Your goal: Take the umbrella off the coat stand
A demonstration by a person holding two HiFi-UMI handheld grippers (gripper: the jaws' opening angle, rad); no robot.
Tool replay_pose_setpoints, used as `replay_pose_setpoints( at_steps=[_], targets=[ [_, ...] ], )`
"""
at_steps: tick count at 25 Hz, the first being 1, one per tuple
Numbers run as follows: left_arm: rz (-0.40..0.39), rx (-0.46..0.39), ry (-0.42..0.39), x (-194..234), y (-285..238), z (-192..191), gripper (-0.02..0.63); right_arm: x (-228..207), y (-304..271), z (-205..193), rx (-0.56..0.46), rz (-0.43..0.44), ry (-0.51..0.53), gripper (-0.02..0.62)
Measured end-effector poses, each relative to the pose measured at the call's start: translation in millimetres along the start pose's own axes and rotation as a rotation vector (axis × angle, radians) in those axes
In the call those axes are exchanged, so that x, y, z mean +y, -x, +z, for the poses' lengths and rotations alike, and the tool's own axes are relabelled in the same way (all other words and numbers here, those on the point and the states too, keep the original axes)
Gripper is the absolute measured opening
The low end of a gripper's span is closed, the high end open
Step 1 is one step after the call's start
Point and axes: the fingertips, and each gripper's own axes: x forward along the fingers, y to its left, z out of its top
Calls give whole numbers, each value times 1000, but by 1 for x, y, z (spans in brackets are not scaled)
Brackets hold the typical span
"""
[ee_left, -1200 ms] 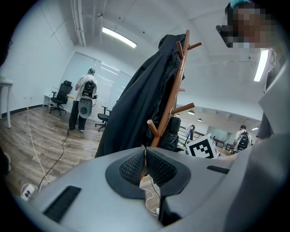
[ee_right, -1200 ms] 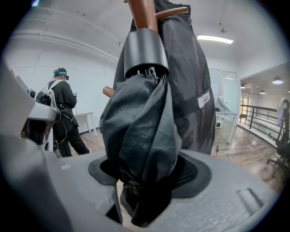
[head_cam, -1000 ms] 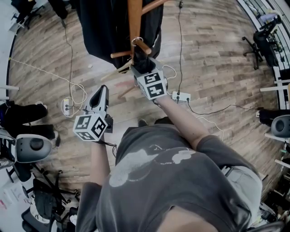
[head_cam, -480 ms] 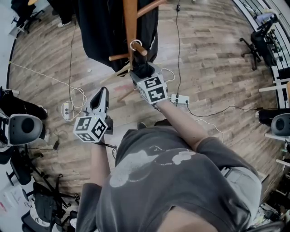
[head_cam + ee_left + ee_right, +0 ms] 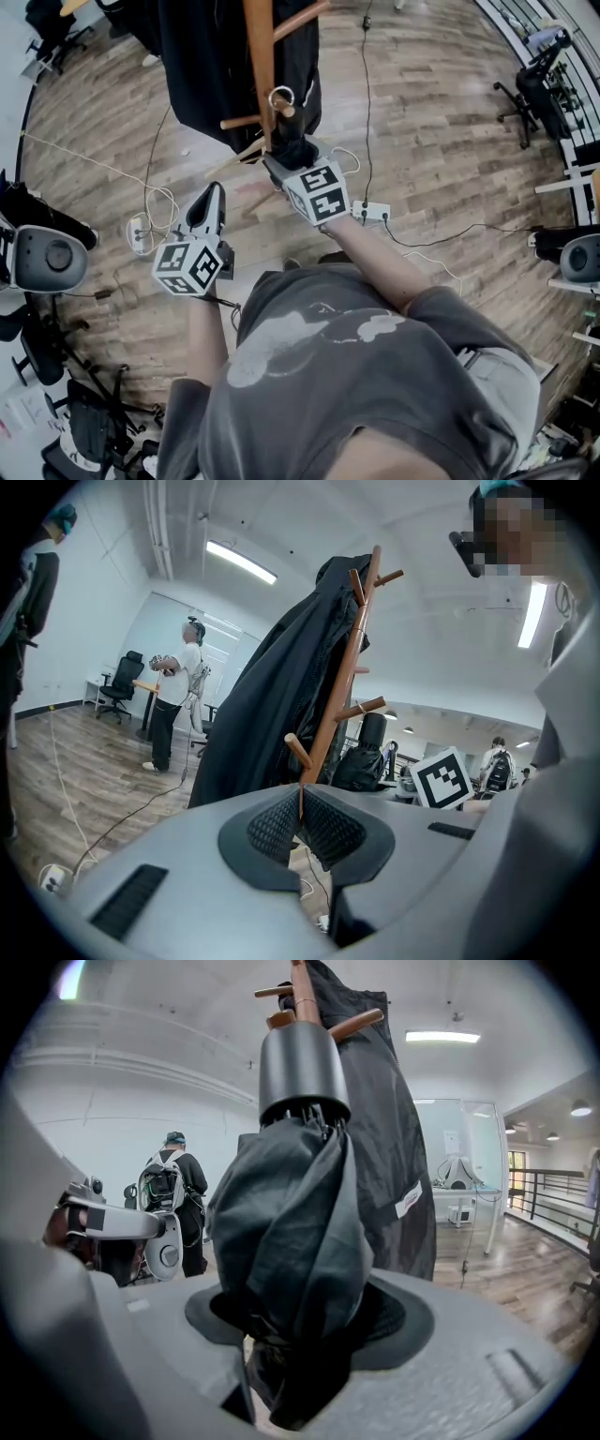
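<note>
A folded black umbrella (image 5: 291, 1232), grey-capped, is clamped in the right gripper (image 5: 300, 1321); the left gripper (image 5: 302, 822) is seen closed, empty.

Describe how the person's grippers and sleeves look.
The left gripper and right gripper have grey shells with black textured pads. Each carries a white cube printed with black square markers. The person wears a dark grey T-shirt with short sleeves and a pale print.
</note>
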Motion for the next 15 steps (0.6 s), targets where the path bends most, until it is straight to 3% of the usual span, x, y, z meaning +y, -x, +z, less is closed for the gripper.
replay_pose_setpoints(
  at_steps=[15],
  targets=[
    [53,-39,-1,-31,6,1,11,12,43,8,-46,95,75,273]
  ],
)
